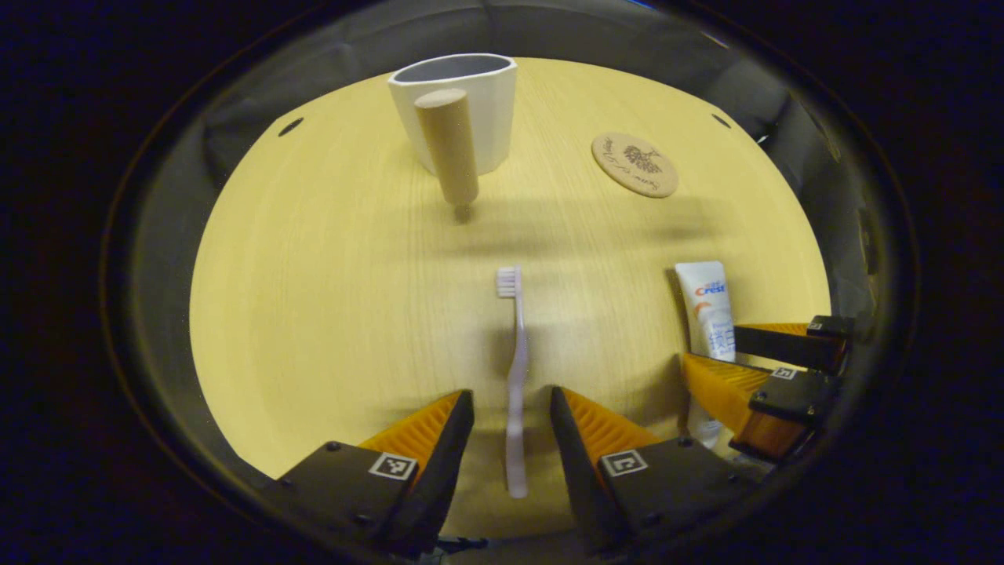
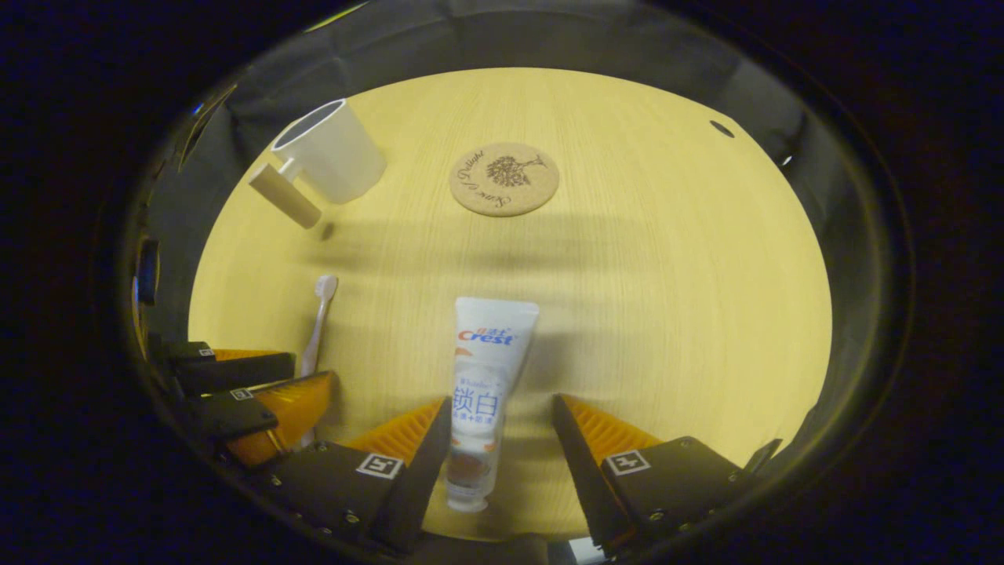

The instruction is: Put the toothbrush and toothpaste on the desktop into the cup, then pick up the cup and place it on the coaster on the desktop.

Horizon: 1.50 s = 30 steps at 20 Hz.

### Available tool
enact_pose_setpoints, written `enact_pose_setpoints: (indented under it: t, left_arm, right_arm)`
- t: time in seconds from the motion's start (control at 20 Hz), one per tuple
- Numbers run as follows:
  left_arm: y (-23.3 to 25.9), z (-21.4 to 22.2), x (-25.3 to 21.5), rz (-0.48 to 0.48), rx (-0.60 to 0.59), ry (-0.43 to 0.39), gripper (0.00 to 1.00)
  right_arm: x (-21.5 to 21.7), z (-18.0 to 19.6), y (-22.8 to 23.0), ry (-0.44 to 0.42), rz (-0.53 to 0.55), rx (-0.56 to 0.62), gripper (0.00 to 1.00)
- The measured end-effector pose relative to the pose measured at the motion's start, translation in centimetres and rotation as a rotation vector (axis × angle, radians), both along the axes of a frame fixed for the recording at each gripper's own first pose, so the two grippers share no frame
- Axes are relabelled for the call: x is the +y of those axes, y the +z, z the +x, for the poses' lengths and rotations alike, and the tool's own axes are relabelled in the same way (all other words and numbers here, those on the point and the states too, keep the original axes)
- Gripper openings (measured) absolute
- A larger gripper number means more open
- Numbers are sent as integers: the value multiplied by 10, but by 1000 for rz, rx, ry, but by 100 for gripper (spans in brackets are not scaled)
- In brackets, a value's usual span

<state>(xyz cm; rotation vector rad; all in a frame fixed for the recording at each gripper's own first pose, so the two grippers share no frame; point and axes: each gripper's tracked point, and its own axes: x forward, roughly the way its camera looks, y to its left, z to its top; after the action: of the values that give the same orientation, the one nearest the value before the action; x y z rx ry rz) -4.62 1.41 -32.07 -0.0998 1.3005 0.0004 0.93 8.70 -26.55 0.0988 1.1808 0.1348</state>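
The toothbrush lies flat on the desktop, bristle end toward the cup. The left gripper stands with jaws apart either side of its handle, apparently not touching. Right of the toothbrush lies the toothpaste, straddled by the parted right gripper. The coaster sits beyond, right of the cup.

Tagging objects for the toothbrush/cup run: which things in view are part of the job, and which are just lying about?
Part of the job:
- toothbrush, between the open left gripper fingers
- toothpaste, between the open right gripper fingers
- cup with wooden handle
- coaster

Just there:
- desktop, with small holes near its far edge
- nothing else loose on it
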Motion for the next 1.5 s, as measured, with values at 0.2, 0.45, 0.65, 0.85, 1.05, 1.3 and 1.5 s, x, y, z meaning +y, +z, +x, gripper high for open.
enact_pose_setpoints:
  t: [0.2, 0.45, 0.65, 0.85, 1.05, 1.3, 1.5]
  left_arm:
    - [-4, -1, 3, 9, -18, 11, 51]
    - [2, -1, 2, 7, -45, -7, 17]
    - [3, -3, 2, 6, -68, -22, 11]
    - [4, -2, 3, -8, -95, -19, 11]
    - [12, -4, 6, -35, -144, 35, 11]
    - [43, -6, 18, -38, -284, 93, 11]
    - [85, 0, 31, 2, -427, 113, 11]
  right_arm:
    - [-6, -5, 3, 7, -29, -7, 53]
    - [-11, 0, -3, 6, -48, -30, 35]
    - [-8, 2, -2, -25, 14, -57, 26]
    - [-10, -2, 1, -42, 61, -51, 17]
    - [-14, -2, 19, -52, 100, -112, 17]
    - [-13, 2, 57, -26, 157, -247, 17]
    - [-4, 7, 86, 14, 199, -361, 17]
